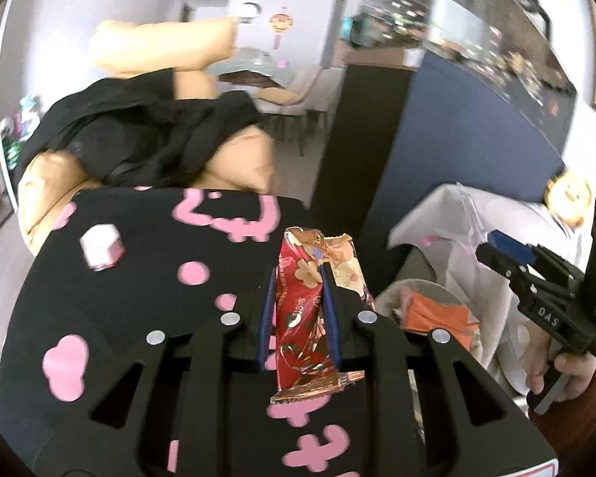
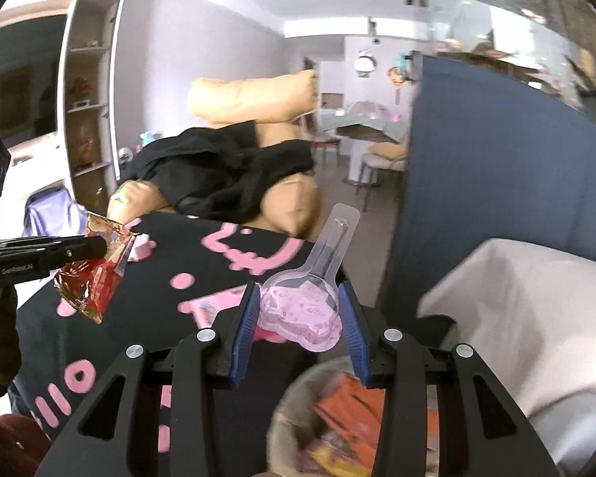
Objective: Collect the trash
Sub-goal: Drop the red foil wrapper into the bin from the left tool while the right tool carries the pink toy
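The left gripper [image 1: 300, 302] jaws clench a crinkled red foil snack wrapper [image 1: 310, 314] above the black pink-patterned table [image 1: 111, 318]. The right gripper [image 2: 300, 326] jaws grasp a clear pink plastic blister shell [image 2: 302, 310] just over the bin [image 2: 286, 409] already holding orange wrappers. A small white-pink box [image 1: 100, 251] remains.

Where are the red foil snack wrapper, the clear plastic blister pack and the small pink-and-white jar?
red foil snack wrapper [image 1: 304, 310], left wrist view, its middle between the pads.
clear plastic blister pack [image 2: 298, 310], right wrist view, its round pink part.
small pink-and-white jar [image 1: 101, 247], left wrist view, its side.
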`<state>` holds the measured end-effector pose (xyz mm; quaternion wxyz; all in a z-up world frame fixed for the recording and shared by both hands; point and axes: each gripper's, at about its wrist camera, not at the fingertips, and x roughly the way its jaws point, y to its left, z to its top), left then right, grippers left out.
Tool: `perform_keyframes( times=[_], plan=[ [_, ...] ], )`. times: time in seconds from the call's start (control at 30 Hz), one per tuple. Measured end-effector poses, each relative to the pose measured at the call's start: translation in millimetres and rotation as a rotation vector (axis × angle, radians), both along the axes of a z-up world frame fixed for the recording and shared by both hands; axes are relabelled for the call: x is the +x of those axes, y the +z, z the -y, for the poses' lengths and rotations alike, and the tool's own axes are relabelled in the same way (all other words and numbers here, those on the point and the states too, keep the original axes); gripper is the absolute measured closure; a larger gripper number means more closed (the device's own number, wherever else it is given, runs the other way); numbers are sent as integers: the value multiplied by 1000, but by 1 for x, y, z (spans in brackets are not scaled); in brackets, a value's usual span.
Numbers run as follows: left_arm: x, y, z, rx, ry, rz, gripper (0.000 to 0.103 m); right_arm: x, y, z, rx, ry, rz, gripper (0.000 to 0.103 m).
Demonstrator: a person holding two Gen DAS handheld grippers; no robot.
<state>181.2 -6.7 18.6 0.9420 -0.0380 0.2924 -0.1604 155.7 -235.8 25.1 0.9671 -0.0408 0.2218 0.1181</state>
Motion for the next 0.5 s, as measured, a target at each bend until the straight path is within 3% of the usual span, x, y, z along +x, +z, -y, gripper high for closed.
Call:
perform_keyframes(
  times=[0.13,0.3,0.5],
  plan=[
    [6,-3,43,17,-87,-18,82,-13,-3,37,-1,-69,12,64],
    [19,-16,97,-55,-244,-81,82,-27,-7,79,-11,-161,10,64],
    [40,-57,159,-41,-375,-209,82,-35,-11,112,-11,-229,8,64]
  ],
)
